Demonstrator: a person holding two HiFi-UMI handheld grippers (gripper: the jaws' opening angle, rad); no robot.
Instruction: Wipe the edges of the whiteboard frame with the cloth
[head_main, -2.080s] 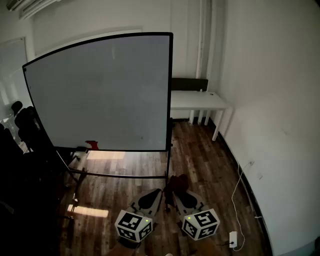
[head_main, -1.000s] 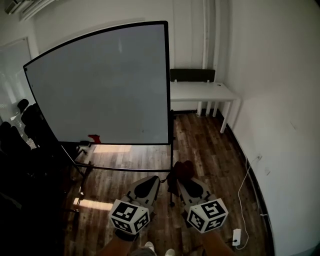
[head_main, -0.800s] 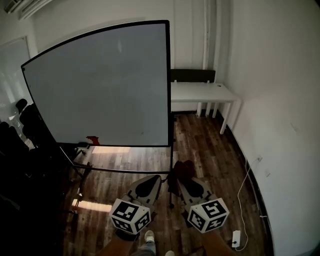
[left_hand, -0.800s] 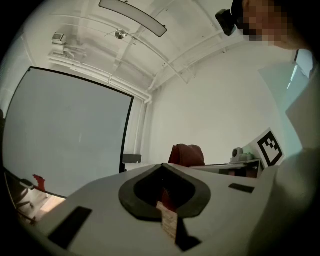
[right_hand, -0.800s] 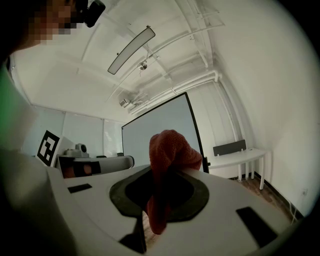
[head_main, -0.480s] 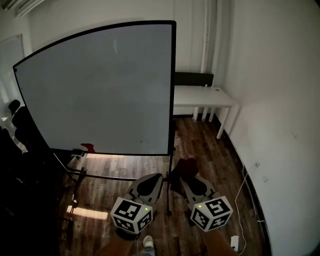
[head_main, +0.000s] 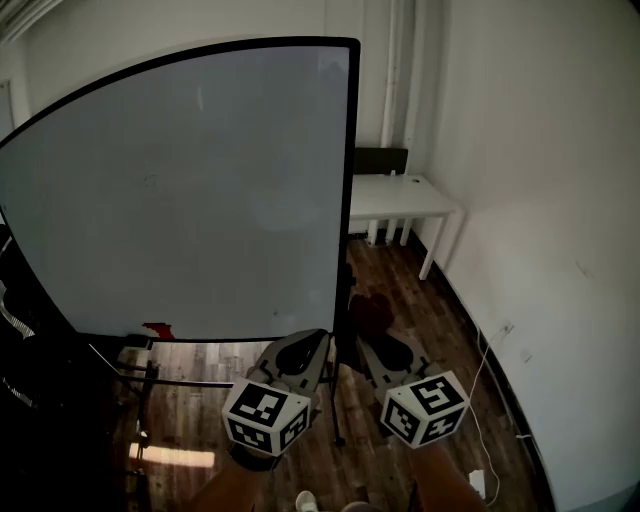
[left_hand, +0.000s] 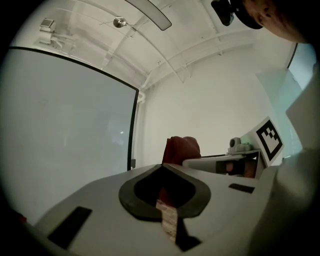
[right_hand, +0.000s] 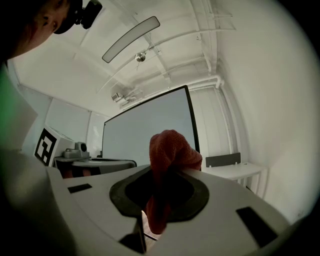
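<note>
The whiteboard (head_main: 180, 190) with its thin black frame (head_main: 351, 180) stands on a wheeled stand and fills the left of the head view. Both grippers hang low in front of its bottom right corner. My right gripper (head_main: 364, 346) is shut on a dark red cloth (head_main: 371, 314), which bunches up above its jaws (right_hand: 170, 150). In the right gripper view the board's right frame edge (right_hand: 193, 122) rises just behind the cloth. My left gripper (head_main: 316, 340) is shut with nothing in it (left_hand: 162, 165). The cloth (left_hand: 183, 149) shows just beyond its tips.
A white desk (head_main: 400, 197) with a dark chair back (head_main: 382, 160) stands against the far wall right of the board. A white cable and plug (head_main: 480, 482) lie along the right wall. A small red thing (head_main: 157, 329) sits at the board's lower left. Dark chairs crowd the left edge.
The view has moved closer to the whiteboard, which now looks larger. Both grippers have come up to the board's bottom right corner, the cloth still held.
</note>
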